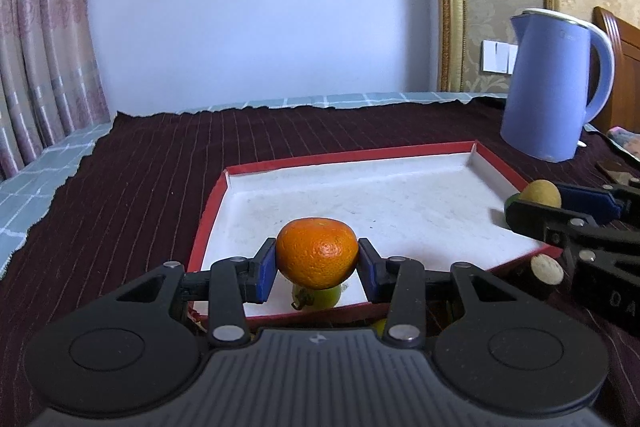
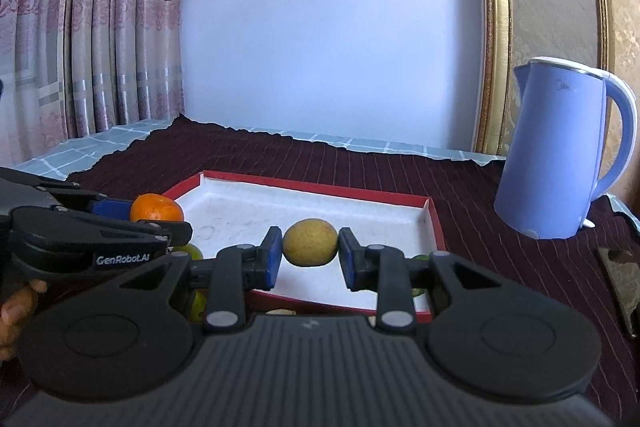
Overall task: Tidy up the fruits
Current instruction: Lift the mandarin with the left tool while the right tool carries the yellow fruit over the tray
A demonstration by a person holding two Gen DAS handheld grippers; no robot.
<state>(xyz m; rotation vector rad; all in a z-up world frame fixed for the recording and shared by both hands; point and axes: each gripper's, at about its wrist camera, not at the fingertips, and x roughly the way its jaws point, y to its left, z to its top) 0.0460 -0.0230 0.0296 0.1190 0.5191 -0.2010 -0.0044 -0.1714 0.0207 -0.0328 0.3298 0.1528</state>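
Left gripper (image 1: pixel 317 259) squeezes the orange (image 1: pixel 317 251) by its sides above the tray's (image 1: pixel 208 211) near edge. Right gripper (image 2: pixel 311 254) pinches a yellow fruit (image 2: pixel 310 242). Both look round and maybe slippery, so hold gently.

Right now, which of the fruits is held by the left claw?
The round orange mandarin, pinched between the left claw's blue pads. The right claw holds a smaller yellowish round fruit instead.

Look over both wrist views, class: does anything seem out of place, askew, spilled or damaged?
Nothing is spilled or broken. The oddest thing is the dark cloth: its far edge is ragged and lies unevenly over the checked cover. The red tray also sits skewed to it. The kettle stands upright.
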